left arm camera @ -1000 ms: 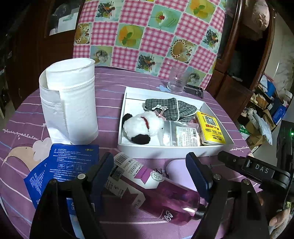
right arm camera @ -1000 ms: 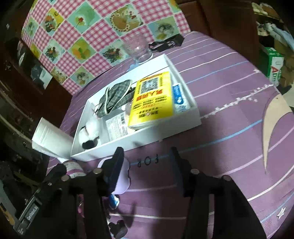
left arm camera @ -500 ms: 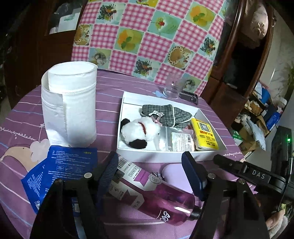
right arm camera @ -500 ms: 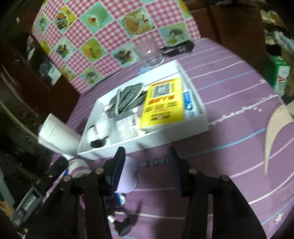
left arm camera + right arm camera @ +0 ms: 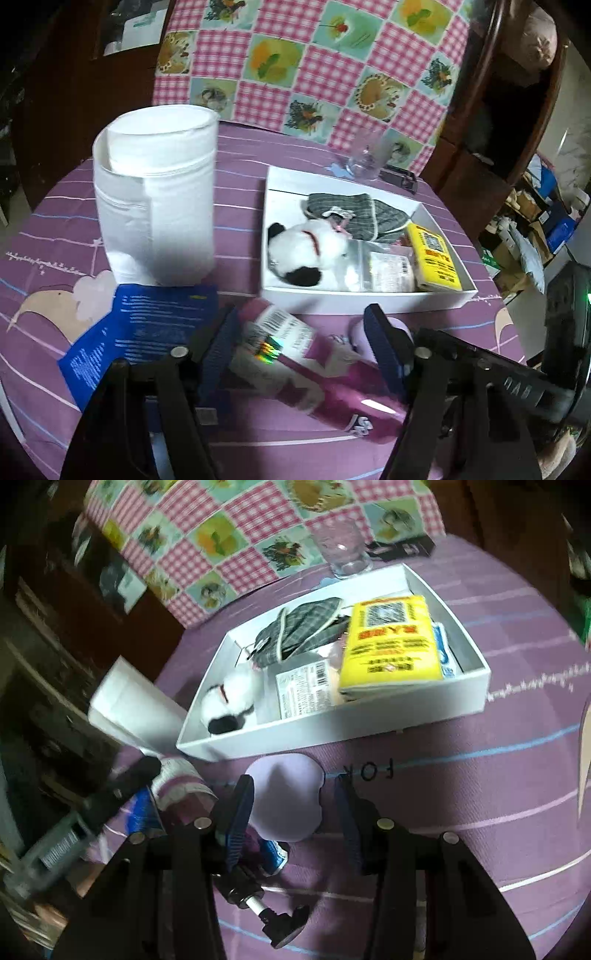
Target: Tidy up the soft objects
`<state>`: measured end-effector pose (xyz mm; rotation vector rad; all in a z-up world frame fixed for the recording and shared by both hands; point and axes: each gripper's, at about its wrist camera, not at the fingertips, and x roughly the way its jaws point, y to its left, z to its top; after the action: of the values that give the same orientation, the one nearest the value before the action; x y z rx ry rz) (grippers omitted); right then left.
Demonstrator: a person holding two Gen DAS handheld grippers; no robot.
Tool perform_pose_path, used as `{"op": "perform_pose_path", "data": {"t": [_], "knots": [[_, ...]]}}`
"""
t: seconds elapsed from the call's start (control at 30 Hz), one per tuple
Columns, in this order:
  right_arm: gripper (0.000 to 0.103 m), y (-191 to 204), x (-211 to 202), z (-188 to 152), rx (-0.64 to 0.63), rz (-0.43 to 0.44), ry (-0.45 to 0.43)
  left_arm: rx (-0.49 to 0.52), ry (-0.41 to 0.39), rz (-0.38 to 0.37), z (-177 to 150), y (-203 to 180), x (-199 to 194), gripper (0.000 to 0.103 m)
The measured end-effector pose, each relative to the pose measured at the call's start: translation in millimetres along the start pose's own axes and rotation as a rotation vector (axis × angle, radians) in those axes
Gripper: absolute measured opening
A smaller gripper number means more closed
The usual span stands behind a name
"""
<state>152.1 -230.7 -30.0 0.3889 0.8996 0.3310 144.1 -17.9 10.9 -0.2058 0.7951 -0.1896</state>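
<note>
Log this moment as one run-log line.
left gripper: open over pink bottle | right gripper: open around lilac pad | white tray: plush dog inside

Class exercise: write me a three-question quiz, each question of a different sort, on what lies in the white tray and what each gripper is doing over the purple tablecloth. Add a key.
1. True or false: the plush dog lies inside the white tray.
2. Multiple choice: what sits between the open fingers of the right gripper? A) the yellow packet B) the lilac soft pad C) the glass
3. Fill in: the left gripper is open over a ____ spray bottle that lies on its side.

Key: 1 true; 2 B; 3 pink
</note>
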Motion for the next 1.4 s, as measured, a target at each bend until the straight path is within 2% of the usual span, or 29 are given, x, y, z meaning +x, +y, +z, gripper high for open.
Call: {"op": "perform_pose_path", "data": {"t": [0.07, 0.13, 0.3, 0.4, 0.53, 0.57, 0.67, 0.8, 0.83, 0.97, 1.13, 1.27, 1.37, 1.4], "knots": [[0.045, 8, 3, -2, -0.046, -0.022, 0.003, -0.013, 0.018, -0.005, 1, 6, 1, 0.062], [0.039, 12, 8, -4, -0.073, -0.019, 0.025, -0.015, 0.030, -0.008, 2, 8, 0, 0.060], [0.029, 10, 18, -8, -0.079, -0.033, 0.067, -0.012, 0.055, -0.020, 1, 7, -1, 0.059], [0.020, 9, 18, -9, -0.088, -0.050, 0.067, -0.023, 0.083, -0.052, 2, 8, -5, 0.052], [0.006, 12, 15, -10, -0.100, -0.069, 0.042, -0.002, 0.099, -0.031, 2, 6, -10, 0.030], [0.006, 10, 11, -9, -0.087, -0.066, 0.030, 0.003, 0.110, -0.021, 2, 7, -10, 0.024], [0.005, 4, -6, -3, -0.047, -0.042, -0.026, 0.004, 0.152, -0.024, 1, 10, -7, 0.016], [0.005, -4, -28, 4, -0.005, -0.011, -0.087, 0.006, 0.167, -0.004, 0, 12, -6, 0.015], [0.000, -5, -29, 6, 0.001, -0.009, -0.091, 0.005, 0.169, -0.006, 0, 12, -6, 0.015], [0.001, -4, -30, 6, 0.014, -0.004, -0.093, 0.007, 0.165, 0.007, 0, 12, -6, 0.015], [0.001, 7, -25, 3, -0.047, -0.019, -0.075, 0.012, 0.163, 0.015, -2, 11, -6, 0.015], [0.002, 5, -19, 1, -0.040, -0.025, -0.069, 0.044, 0.137, 0.056, -4, 4, -8, 0.015], [0.014, 3, -7, 0, -0.037, -0.034, -0.022, 0.069, 0.111, 0.049, -5, -4, -12, 0.015], [0.025, 2, -5, 0, -0.030, -0.034, -0.015, 0.078, 0.105, 0.046, -5, -7, -13, 0.015]]}}
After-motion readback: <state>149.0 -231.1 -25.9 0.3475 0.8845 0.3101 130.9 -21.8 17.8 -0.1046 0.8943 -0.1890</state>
